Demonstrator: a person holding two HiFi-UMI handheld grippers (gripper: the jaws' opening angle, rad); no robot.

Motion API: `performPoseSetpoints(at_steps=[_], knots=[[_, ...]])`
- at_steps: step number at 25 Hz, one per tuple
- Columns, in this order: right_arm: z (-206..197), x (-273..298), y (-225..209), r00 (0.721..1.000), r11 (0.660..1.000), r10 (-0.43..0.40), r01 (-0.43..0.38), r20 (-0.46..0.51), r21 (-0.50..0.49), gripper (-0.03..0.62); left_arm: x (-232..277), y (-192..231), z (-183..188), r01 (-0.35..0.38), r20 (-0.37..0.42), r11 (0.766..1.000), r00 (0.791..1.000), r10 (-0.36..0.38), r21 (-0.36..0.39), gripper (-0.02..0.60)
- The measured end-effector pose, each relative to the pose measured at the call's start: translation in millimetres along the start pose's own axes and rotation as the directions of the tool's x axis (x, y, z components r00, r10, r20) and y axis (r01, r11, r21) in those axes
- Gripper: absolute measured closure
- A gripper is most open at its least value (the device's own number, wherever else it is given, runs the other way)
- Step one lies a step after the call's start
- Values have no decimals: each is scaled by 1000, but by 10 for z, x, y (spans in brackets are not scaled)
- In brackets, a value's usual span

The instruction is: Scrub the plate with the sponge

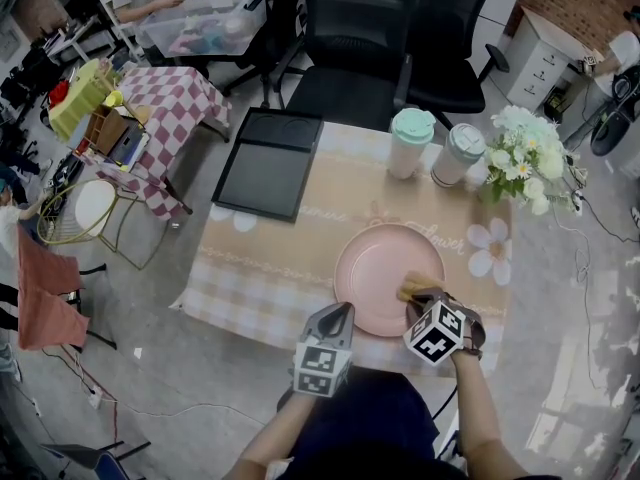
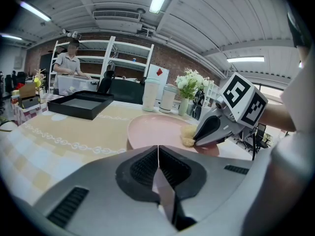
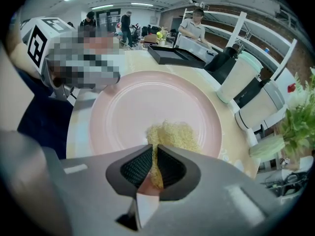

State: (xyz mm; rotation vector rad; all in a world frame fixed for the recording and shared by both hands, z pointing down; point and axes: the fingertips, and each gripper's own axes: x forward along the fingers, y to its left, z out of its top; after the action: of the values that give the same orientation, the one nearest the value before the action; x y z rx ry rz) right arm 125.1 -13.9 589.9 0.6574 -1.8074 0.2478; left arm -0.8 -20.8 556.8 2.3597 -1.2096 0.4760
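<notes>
Head view: the pink plate (image 1: 372,253) lies on the near right part of the table (image 1: 255,278). The right gripper (image 1: 413,296) sets the yellow sponge (image 1: 420,284) on the plate's near right area. The left gripper (image 1: 339,314) sits at the near left rim.

Left gripper view: jaws pressed together, nothing between them.

Right gripper view: jaws clenched on the sponge, which rests on the plate.

Step in hand: scrubbing. The next move probably calls for steady downward pressure while sweeping toward the far left surface.

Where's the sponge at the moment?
In the head view the yellow sponge is pinched in the right gripper, lying on the right side of the pink plate, in front of the two lidded cups.
</notes>
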Motion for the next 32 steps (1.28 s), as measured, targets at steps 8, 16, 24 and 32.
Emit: performPoseSetpoints(at_steps=[8, 16, 24, 32], knots=[[-8, -15, 103, 999, 999, 35, -35, -25, -9, 562, 10, 5, -2, 1, 2, 1000, 1000, -1, -1, 569], [0, -25, 249, 995, 996, 84, -85, -47, -10, 562, 13, 17, -7, 0, 3, 1000, 1000, 0, 0, 569], [51, -67, 393, 987, 987, 159, -160, -32, -6, 562, 18, 24, 4, -2, 4, 1000, 1000, 2, 0, 569], [175, -140, 545, 960, 960, 274, -277, 62, 35, 562, 41, 15, 12, -2, 3, 1000, 1000, 2, -2, 569]])
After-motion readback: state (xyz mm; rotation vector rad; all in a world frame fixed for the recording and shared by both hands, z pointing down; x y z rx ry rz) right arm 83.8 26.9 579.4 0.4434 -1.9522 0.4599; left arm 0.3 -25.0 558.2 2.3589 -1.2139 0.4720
